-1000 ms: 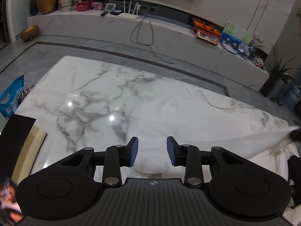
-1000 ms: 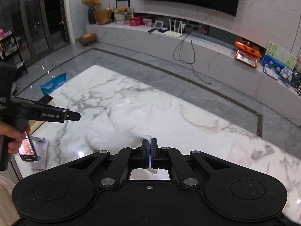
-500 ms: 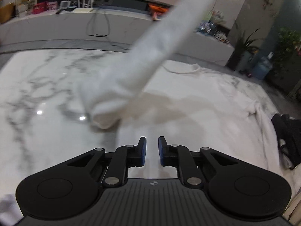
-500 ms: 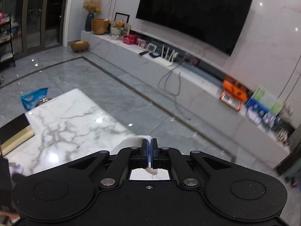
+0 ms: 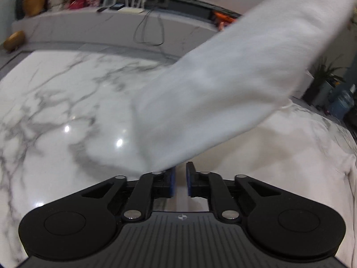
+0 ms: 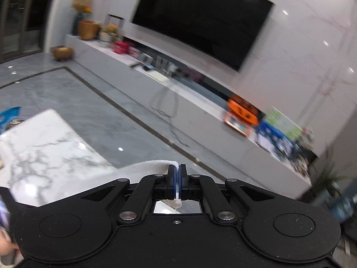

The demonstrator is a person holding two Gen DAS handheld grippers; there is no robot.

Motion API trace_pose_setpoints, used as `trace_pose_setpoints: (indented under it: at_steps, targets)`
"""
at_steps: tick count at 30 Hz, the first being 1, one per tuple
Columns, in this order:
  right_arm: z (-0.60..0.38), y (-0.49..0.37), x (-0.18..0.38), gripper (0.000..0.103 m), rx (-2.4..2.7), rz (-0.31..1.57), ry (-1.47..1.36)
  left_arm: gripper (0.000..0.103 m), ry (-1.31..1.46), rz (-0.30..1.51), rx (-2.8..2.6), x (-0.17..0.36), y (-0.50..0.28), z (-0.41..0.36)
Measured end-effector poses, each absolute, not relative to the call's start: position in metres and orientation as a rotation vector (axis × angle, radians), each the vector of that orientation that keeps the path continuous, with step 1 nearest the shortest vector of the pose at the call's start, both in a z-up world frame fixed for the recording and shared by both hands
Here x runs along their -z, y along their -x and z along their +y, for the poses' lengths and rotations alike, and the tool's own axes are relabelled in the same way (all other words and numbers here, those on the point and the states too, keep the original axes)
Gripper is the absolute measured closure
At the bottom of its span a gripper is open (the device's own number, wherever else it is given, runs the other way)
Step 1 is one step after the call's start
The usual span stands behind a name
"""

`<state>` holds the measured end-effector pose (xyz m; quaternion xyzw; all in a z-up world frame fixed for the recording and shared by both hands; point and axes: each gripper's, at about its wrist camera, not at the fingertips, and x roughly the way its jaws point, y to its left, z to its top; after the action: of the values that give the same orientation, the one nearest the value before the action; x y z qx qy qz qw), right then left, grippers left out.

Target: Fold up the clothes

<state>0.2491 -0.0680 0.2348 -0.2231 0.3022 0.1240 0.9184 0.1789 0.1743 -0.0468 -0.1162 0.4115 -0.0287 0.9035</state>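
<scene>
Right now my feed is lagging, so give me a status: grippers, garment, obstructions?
Right gripper shut on white garment, lifted off marble table. Left gripper slightly open, empty, cloth brushing its left finger. Nothing blocking.

**White cloth over grey-veined marble**

The garment (image 5: 223, 84) is plain white with no print, and its hem (image 6: 156, 164) shows the same white in the right wrist view. The marble table (image 5: 55, 102) is white with grey veins running in branching lines. The left gripper (image 5: 180, 182) and the right gripper (image 6: 177, 184) are black, each with 2 blue pads (image 5: 171, 182). The floor (image 6: 67, 102) is grey with a darker border stripe. The television (image 6: 200, 20) is black on a white wall (image 6: 312, 55). On the pale grey ledge (image 6: 200, 111) lie an orange box (image 6: 242, 117) and a gold-brown pot (image 6: 88, 29).
</scene>
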Motion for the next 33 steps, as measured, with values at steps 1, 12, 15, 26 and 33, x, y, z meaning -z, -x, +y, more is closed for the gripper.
trace_pose_setpoints:
  at_steps: [1, 12, 15, 26, 33]
  targets:
    - [-0.08, -0.255, -0.225, 0.102, -0.227, 0.65, 0.452, 0.099, 0.236, 0.852, 0.053, 0.046, -0.179, 0.174]
    - [-0.193, -0.305, -0.099, 0.102, -0.026, 0.964, 0.314, 0.1, 0.156, 0.867, -0.026, 0.04, -0.178, 0.159]
    - [-0.212, -0.315, -0.067, 0.102, -0.025, 1.046, 0.248, 0.1, 0.153, 0.869, -0.025, 0.04, -0.178, 0.159]
    - [-0.249, -0.321, -0.013, 0.078, -0.073, 1.117, 0.066, 0.084, 0.101, 0.892, 0.002, 0.032, -0.178, 0.148]
    - [-0.283, -0.312, -0.015, 0.077, -0.087, 1.072, -0.115, 0.066, 0.104, 0.795, 0.073, -0.007, -0.158, 0.14]
